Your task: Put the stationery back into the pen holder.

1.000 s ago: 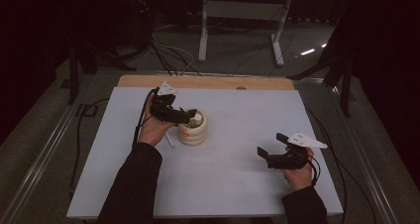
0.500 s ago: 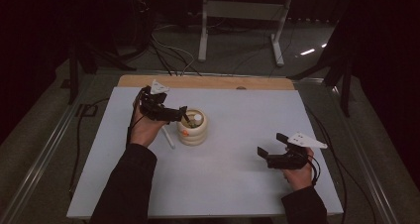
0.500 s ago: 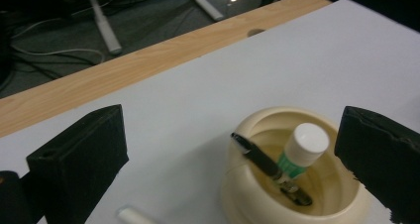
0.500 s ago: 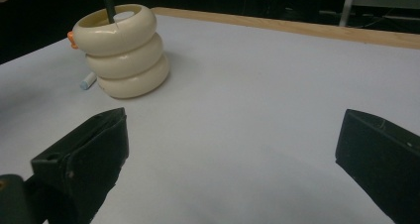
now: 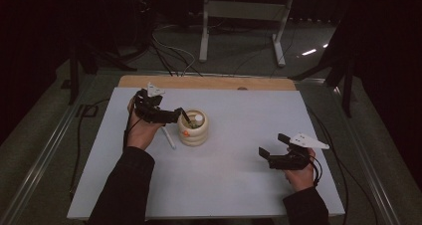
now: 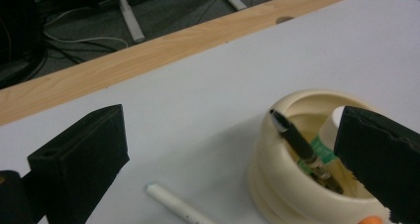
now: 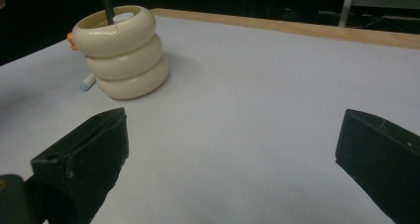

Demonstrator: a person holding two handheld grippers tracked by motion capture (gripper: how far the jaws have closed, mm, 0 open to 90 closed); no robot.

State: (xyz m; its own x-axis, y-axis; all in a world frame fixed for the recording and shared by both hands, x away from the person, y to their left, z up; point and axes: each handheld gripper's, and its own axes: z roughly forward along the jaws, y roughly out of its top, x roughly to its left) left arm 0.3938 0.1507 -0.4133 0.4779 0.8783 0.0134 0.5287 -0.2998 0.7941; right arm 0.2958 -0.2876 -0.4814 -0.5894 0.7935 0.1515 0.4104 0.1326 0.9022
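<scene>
While the left gripper (image 5: 171,116) hovers left of centre in the high view, its jaws stand wide and hold nothing. In the left gripper view one jaw sits at lower left over bare table (image 6: 198,100); the other, at lower right, overlaps the holder (image 6: 292,184). Holder: cream, three stacked rings, upright, centre of the high view (image 5: 193,128). Inside it a dark pen (image 6: 297,140) leans with its tip above the rim, beside a white-capped marker (image 6: 329,130) with a green band. An orange bit shows at the holder's outer wall (image 5: 185,133). A white pen (image 5: 168,137) lies flat on the table just left of the holder, apart from both jaws. Right gripper (image 5: 271,155) at lower right of the high view, well apart from the holder; jaws wide, nothing between them. In its own view the holder (image 7: 124,50) stands at upper left.
</scene>
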